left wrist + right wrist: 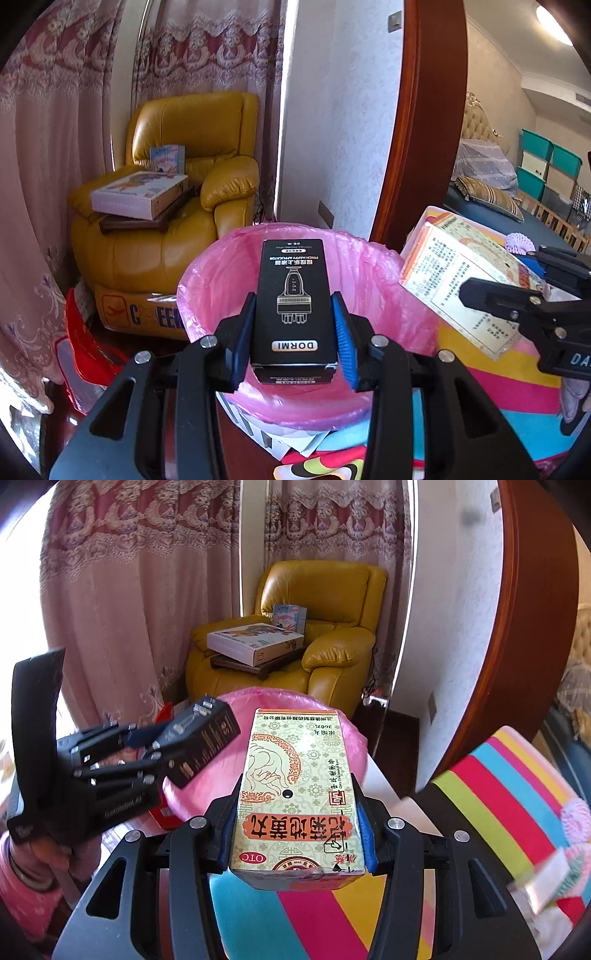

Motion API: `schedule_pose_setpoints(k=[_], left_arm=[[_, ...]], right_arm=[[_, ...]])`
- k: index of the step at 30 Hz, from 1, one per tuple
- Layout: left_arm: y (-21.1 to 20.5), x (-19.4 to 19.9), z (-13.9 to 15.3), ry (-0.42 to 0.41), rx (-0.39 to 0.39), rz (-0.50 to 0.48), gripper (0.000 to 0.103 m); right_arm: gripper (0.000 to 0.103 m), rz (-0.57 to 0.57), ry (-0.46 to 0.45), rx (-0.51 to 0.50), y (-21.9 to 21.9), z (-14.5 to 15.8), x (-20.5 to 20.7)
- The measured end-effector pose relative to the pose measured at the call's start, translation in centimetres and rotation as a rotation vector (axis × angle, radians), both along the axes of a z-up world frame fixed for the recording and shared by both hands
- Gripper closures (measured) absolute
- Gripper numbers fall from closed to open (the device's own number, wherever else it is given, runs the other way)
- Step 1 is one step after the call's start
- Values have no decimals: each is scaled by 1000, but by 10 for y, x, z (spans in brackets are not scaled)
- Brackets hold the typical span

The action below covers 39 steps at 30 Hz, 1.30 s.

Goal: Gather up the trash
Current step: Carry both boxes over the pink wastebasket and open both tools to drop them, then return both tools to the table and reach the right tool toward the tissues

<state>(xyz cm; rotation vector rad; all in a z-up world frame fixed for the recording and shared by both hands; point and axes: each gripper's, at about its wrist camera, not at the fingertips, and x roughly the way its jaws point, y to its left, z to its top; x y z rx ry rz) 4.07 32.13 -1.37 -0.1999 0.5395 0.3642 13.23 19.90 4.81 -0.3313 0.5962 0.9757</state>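
My left gripper (295, 306) is shut on a black DORMI box (295, 295) and holds it over the open mouth of a bin lined with a pink bag (373, 280). My right gripper (295, 797) is shut on a cream medicine box with red print (299, 782), just right of and near the bin's rim (354, 738). In the left wrist view the right gripper (532, 295) and its medicine box (461, 273) show at the right. In the right wrist view the left gripper (147, 749) and the black box (207, 734) show at the left, over the bin.
A yellow leather armchair (184, 221) with a flat white box (140, 194) stands behind the bin by pink curtains (48, 147). A striped colourful cushion (498, 794) lies under my right side. A wooden door frame (417, 129) and a bedroom are at the right. Red bag (81, 343) on the floor at left.
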Motion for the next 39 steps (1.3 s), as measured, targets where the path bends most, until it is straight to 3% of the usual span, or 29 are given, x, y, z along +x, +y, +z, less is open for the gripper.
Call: schedule_pose_setpoints(k=[3,4,5,6,9,14,22,31,35,39], left_arm=[[15,9,-7,23,-17,26,62],[18,10,-10,26,-17,41,52],[21,8,-11,20,-17,61,39],[20,7,-13,12,-17,80,34],[16,-6,-14,-12,1,103,27],[-5,-21,-17,-11,91,105,10],[-73,-17,-8,-28,123,-56,8],[-183,9,-8,-10,117,-341,7],[-229,16,-12,-22,128,-432,7],[-262,22,-21,-18,143,-484,7]], right_arm=[[53,-7,21,4,19,-6,11],[52,1,43,18,23,-8,15],[43,-8,46,20,26,-9,17],[36,-25,41,31,25,-9,19],[35,-27,51,62,11,-8,16],[35,-44,-15,60,-33,1,0],[35,-124,-67,56,-138,8,-25],[35,-413,-67,102,-297,7,-35],[35,-509,-73,80,-342,-4,-43],[35,-535,-81,51,-362,-20,-55]])
